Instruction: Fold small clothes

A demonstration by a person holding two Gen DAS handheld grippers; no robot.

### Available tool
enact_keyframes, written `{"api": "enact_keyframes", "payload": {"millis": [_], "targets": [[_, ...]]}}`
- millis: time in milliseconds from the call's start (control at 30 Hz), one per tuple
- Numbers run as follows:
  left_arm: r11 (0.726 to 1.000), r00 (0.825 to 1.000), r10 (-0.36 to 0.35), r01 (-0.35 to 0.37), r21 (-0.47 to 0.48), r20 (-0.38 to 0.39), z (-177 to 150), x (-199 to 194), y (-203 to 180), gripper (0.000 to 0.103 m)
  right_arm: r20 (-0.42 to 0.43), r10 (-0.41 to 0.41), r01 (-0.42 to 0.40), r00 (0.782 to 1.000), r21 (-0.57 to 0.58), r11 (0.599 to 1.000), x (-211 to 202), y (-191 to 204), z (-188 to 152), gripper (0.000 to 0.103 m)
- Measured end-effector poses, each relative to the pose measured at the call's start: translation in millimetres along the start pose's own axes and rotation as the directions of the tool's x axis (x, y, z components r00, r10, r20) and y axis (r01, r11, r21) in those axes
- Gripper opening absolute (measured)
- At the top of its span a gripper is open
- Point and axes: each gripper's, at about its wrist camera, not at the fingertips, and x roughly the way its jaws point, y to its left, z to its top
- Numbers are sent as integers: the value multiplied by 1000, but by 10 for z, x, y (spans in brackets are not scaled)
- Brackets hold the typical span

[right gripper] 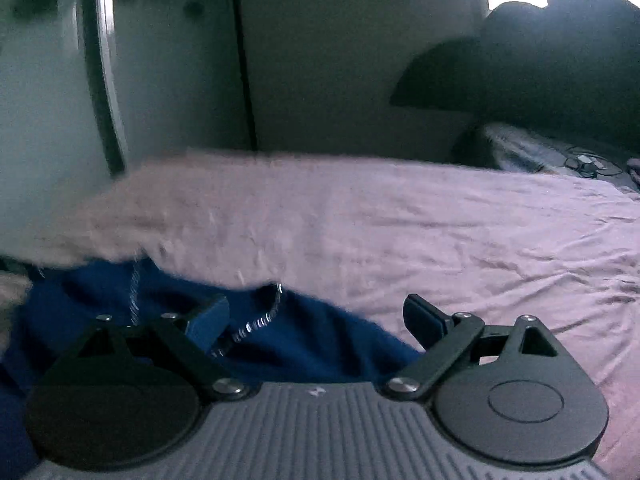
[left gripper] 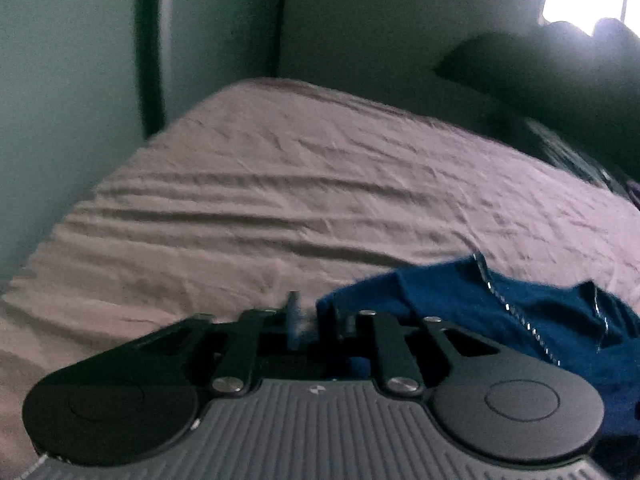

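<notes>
The blue garment [left gripper: 500,320] lies rumpled on the bed [left gripper: 280,184], at its near edge, with a silvery trim line running across it. It is not yet flat and no fold shows in it, so the task looks to be at its opening step: taking hold of the cloth to spread or square it.

The left gripper [left gripper: 316,320] sits low over the sheet at the garment's left edge. Its fingers stand a narrow way apart, and a bit of blue cloth seems to lie by the right one, but the view is blurred and I cannot tell whether they pinch it or merely sit against it.

The right gripper [right gripper: 316,320] hovers above the garment [right gripper: 300,340] with its 2 fingers spread wide and nothing between them. The left finger [right gripper: 208,320] is over the blue cloth near the trim; the right finger [right gripper: 424,320] is over bare sheet.

As a judgement, the next move calls for the right gripper to come down on a clear edge or corner of the garment, close on a single layer, and then draw away from the left gripper so the cloth pulls flat. The left hold should be made sure first, or the cloth will simply slide.
</notes>
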Motion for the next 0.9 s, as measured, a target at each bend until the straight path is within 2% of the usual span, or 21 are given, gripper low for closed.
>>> {"api": "enact_keyframes", "payload": {"millis": [67, 133, 267, 333, 433, 500, 533, 567, 600, 633, 667, 700, 733, 767, 800, 833, 900], "targets": [[999, 998, 36, -37, 17, 48, -1, -157, -37, 43, -11, 28, -28, 1000, -25, 999, -148, 19, -58, 95], [998, 996, 33, -37, 45, 86, -37, -320, -101, 48, -52, 53, -57, 997, -70, 996, -208, 80, -153, 95], [985, 995, -60, 46, 169, 81, -224, -538, -394, 57, -109, 109, -126, 988, -159, 979, -316, 307, -436, 95], [966, 994, -92, 76, 245, 54, -371, -577, -619, 57, -98, 98, -121, 990, -270, 955, -374, 511, -601, 95], [936, 988, -149, 131, 327, 31, -607, -563, -907, 59, -75, 26, -55, 997, -422, 905, -368, 777, -812, 94], [919, 988, -150, 132, 371, 21, -751, -516, -1024, 62, -69, -40, 2, 997, -480, 877, -314, 845, -904, 94], [917, 991, -133, 114, 383, 24, -804, -470, -1064, 62, -52, -116, 75, 992, -502, 861, -267, 836, -945, 94], [917, 992, -120, 101, 385, 26, -849, -436, -1066, 63, -10, -236, 199, 972, -501, 842, -231, 767, -968, 94], [920, 993, -119, 103, 379, 21, -873, -395, -1037, 63, 29, -323, 299, 946, -465, 833, -249, 650, -961, 95], [924, 992, -124, 111, 365, 12, -893, -385, -1007, 64, 49, -395, 383, 918, -372, 845, -319, 461, -931, 95], [929, 992, -128, 118, 351, 5, -903, -369, -981, 64, 39, -429, 427, 902, -218, 878, -445, 203, -883, 95], [932, 992, -130, 121, 341, 2, -900, -363, -955, 65, 26, -441, 442, 897, -63, 895, -576, -29, -864, 95], [935, 991, -131, 123, 333, 2, -899, -369, -945, 65, 18, -471, 467, 882, 106, 878, -721, -280, -855, 95], [937, 992, -130, 122, 328, 2, -901, -370, -945, 65, 20, -501, 488, 865, 194, 851, -823, -401, -860, 95], [936, 992, -127, 119, 331, 3, -899, -369, -954, 65, 40, -516, 494, 856, 232, 838, -900, -444, -860, 95], [934, 992, -124, 115, 338, 6, -902, -372, -969, 65, 78, -494, 468, 866, 220, 856, -966, -401, -856, 95], [930, 993, -113, 100, 353, 17, -916, -390, -984, 66, 113, -413, 399, 904, 131, 908, -965, -214, -843, 95]]}}
